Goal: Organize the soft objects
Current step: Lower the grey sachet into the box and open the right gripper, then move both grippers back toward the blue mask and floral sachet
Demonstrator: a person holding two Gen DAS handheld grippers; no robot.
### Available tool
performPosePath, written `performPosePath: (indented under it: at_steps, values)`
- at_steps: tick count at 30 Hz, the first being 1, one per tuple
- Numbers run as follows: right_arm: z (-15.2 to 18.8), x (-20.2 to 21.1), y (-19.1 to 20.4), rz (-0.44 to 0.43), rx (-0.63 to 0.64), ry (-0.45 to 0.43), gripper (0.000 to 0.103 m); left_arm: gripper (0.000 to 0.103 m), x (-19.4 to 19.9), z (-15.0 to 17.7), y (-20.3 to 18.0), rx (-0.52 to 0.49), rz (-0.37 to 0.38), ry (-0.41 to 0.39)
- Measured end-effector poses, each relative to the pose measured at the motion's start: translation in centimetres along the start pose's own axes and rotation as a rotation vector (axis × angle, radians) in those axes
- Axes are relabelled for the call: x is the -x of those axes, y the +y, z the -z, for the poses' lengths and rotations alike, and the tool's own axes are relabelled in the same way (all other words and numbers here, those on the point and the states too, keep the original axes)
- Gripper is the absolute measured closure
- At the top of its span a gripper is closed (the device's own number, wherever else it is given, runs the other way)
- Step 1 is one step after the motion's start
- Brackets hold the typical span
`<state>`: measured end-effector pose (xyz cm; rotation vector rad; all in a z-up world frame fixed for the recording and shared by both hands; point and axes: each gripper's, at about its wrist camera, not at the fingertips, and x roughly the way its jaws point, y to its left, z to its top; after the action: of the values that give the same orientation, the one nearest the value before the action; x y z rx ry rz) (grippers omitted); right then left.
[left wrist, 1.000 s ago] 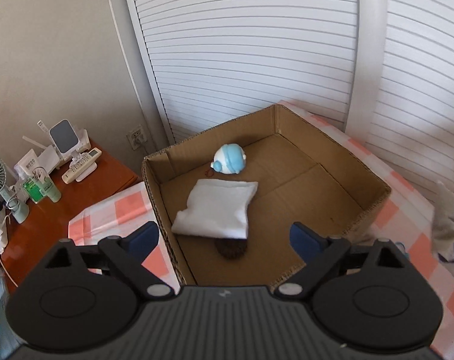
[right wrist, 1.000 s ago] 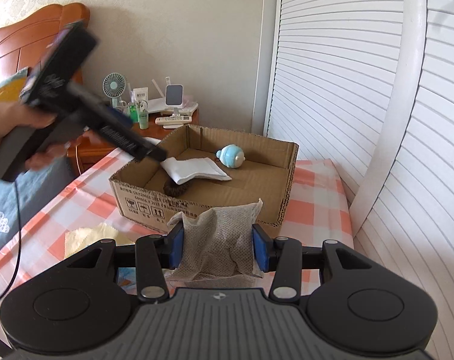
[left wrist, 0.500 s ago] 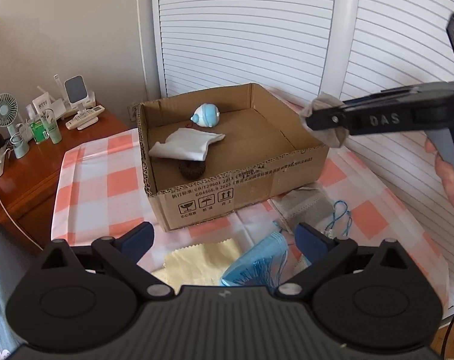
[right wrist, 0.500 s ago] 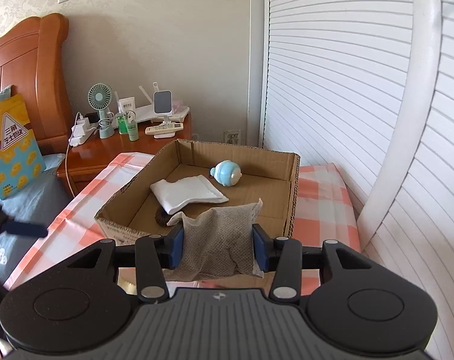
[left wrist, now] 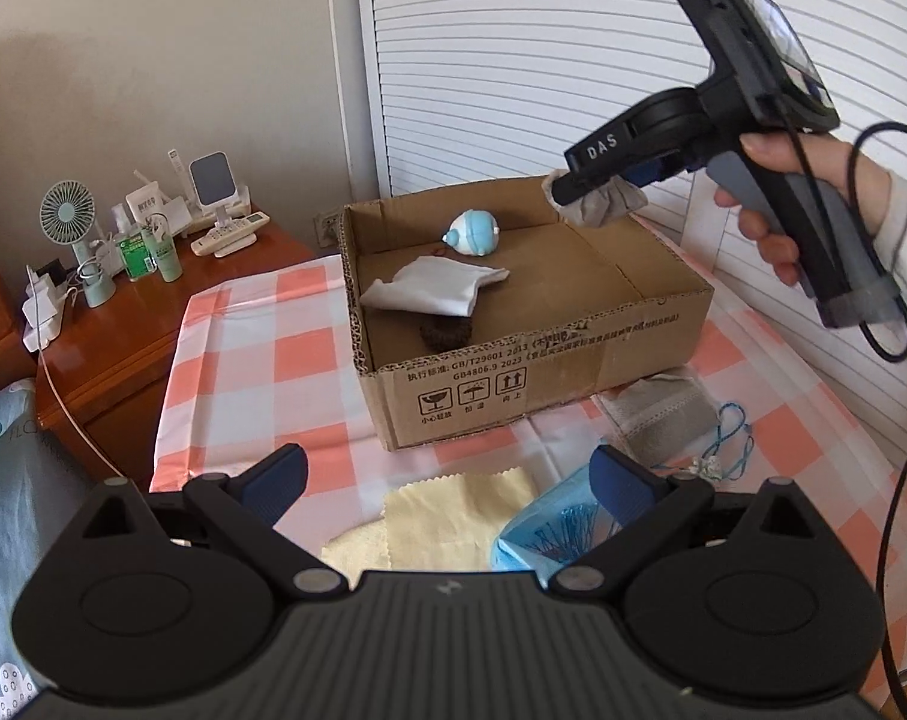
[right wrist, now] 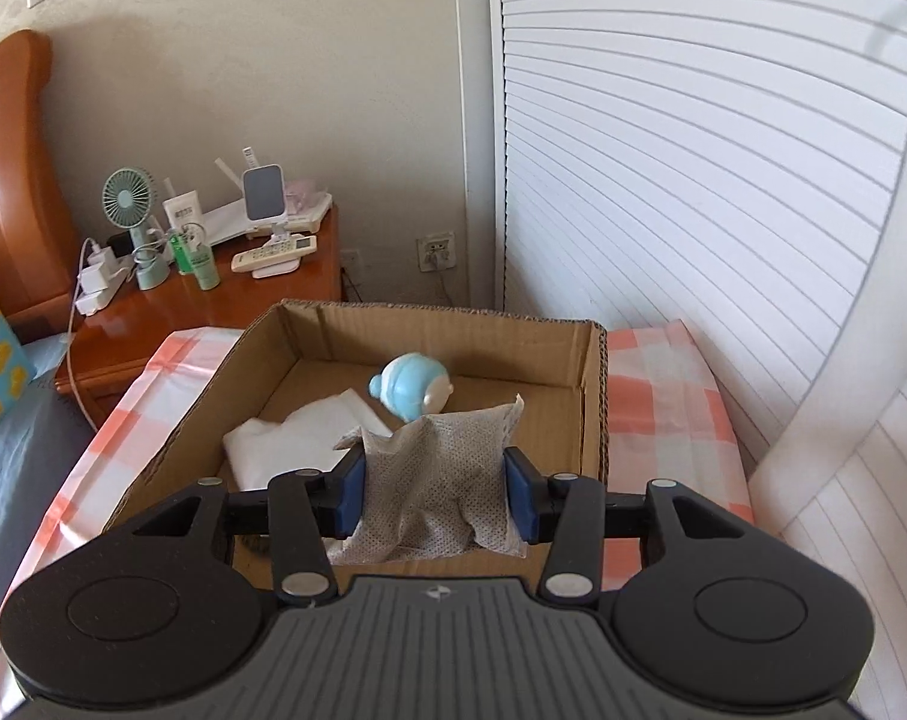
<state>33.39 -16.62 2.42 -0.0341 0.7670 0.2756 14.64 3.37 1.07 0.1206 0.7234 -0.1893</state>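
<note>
Above the cardboard box [right wrist: 594, 396], the right claw [right wrist: 434, 495] pinches a grey mesh pouch [right wrist: 435, 480], its jaws easing apart. Only the left wrist view shows the hand [left wrist: 813, 204] gripping it, plus a yellow cloth [left wrist: 447, 510], blue packet [left wrist: 549, 534] and grey mask [left wrist: 657, 414] on the checked tabletop [left wrist: 243, 360] beneath the spread, empty left claw [left wrist: 450, 477].

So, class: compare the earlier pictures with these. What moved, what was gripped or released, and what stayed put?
The right gripper carried the grey pouch from in front of the box to above its inside; its jaws are now opening, pouch still between them. The left gripper, open and empty, pulled back from the box to above the yellow cloth. The blue toy and white cloth stayed put.
</note>
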Motion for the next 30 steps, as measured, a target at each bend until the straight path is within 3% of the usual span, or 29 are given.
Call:
performPosePath:
  at_steps: [1,2,4,16,30]
  values:
    - [-0.3,-0.4,0.1,0.013,0.004,-0.006,0.036,0.003,0.0,0.2,0.0,0.002,0.0,0.006]
    - [-0.5,-0.7,0.2,0.034,0.01,-0.011,0.019,0.003,0.0,0.3,0.0,0.0,-0.002,0.011]
    - [-0.5,-0.7,0.4,0.049,0.012,-0.023,0.002,0.003,0.0,0.7,-0.1,-0.013,-0.005,0.02]
    - [3.0,3.6,1.6,0.046,0.039,-0.032,0.0,0.003,0.5,2.1,-0.1,-0.037,-0.002,0.038]
    - [13.5,7.2,2.2,0.101,0.066,0.017,0.0,0.003,1.4,3.3,0.2,-0.025,-0.01,0.042]
